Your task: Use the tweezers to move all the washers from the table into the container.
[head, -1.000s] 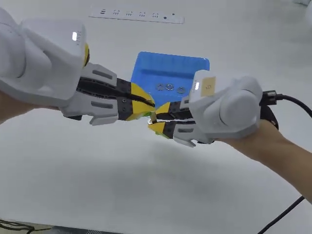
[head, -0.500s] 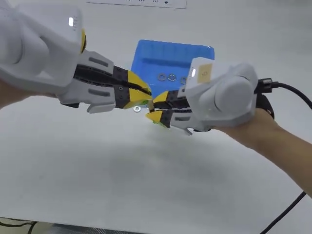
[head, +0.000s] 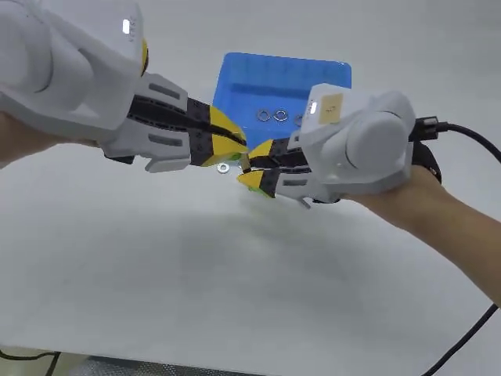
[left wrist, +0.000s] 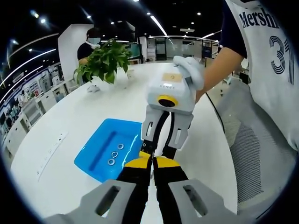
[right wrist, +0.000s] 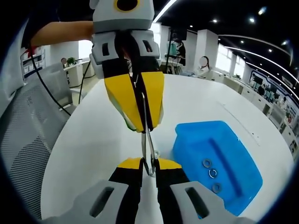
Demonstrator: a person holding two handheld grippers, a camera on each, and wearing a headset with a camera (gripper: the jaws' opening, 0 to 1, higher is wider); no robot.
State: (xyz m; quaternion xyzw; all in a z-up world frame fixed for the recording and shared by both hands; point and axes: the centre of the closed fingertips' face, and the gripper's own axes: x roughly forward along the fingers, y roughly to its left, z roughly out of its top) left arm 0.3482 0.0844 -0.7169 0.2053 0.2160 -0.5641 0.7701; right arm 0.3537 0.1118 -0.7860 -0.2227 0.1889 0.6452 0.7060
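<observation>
The thin metal tweezers (right wrist: 146, 144) span the gap between the two grippers, which meet tip to tip. My left gripper (head: 235, 149) comes in from the left and is shut on them. Opposite it, my right gripper (head: 252, 164) is shut on their rounded end. One washer (head: 224, 167) lies on the white table just under the left jaws, also seen as the washer (right wrist: 156, 153) beside the tweezers. Behind the grippers sits the blue container (head: 286, 74), holding three washers (head: 279, 117). The left gripper view shows the container (left wrist: 93, 161) to the left of the jaws.
The white table (head: 156, 266) stretches wide in front of the grippers. A black cable (head: 462, 149) trails from the right gripper. A potted plant (left wrist: 105, 60) stands far across the table. A mesh chair (left wrist: 252, 140) sits at the table's edge.
The picture has shifted with the head. Both grippers stay tip to tip on the tweezers. The loose washer, hidden a second ago, now shows under the left jaws.
</observation>
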